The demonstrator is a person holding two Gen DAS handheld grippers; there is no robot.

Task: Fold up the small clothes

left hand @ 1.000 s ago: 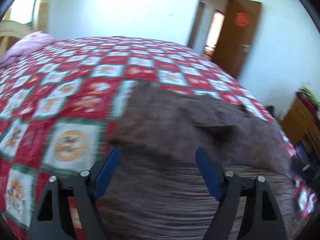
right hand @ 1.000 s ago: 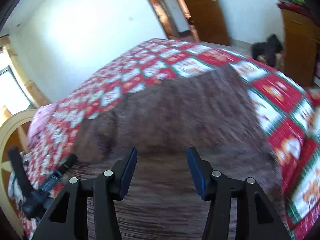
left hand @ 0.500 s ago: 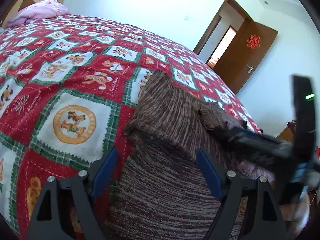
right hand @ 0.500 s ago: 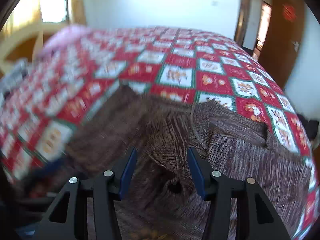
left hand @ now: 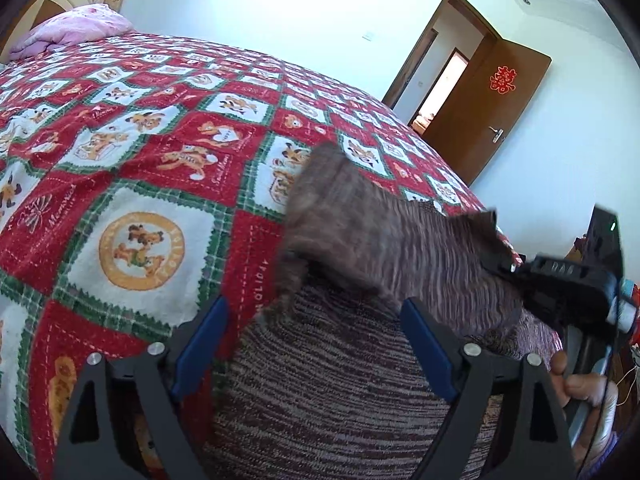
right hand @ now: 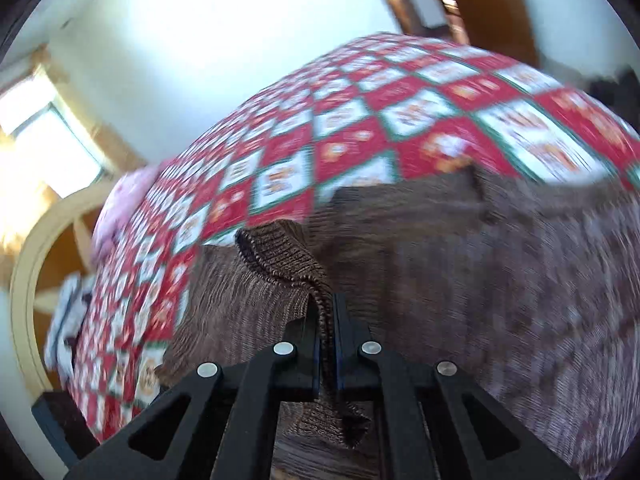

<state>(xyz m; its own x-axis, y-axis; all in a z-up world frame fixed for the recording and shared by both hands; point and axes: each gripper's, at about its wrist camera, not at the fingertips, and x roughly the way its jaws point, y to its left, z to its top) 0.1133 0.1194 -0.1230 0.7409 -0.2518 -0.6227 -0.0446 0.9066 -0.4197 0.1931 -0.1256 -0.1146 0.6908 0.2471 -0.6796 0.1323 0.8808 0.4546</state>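
Note:
A brown knitted sweater (left hand: pixel 340 380) lies on the bed with the red, white and green patterned quilt (left hand: pixel 140 168). My left gripper (left hand: pixel 314 344) is open and empty just above the sweater's near part. My right gripper (right hand: pixel 327 320) is shut on the sweater's ribbed edge (right hand: pixel 280 256) and holds that part lifted over the rest of the sweater (right hand: pixel 500 272). In the left wrist view the right gripper (left hand: pixel 560 292) shows at the right, with the lifted, blurred sleeve (left hand: pixel 380 232) stretching from it.
A pink pillow (left hand: pixel 72 28) lies at the bed's head by a curved wooden headboard (right hand: pixel 36 264). An open brown door (left hand: pixel 492 108) stands beyond the bed's far corner. A hand (left hand: pixel 580 384) holds the right gripper's handle.
My right gripper has closed on the sweater's ribbed edge and lifted it, swinging to the right. The left gripper has stayed open over the sweater.

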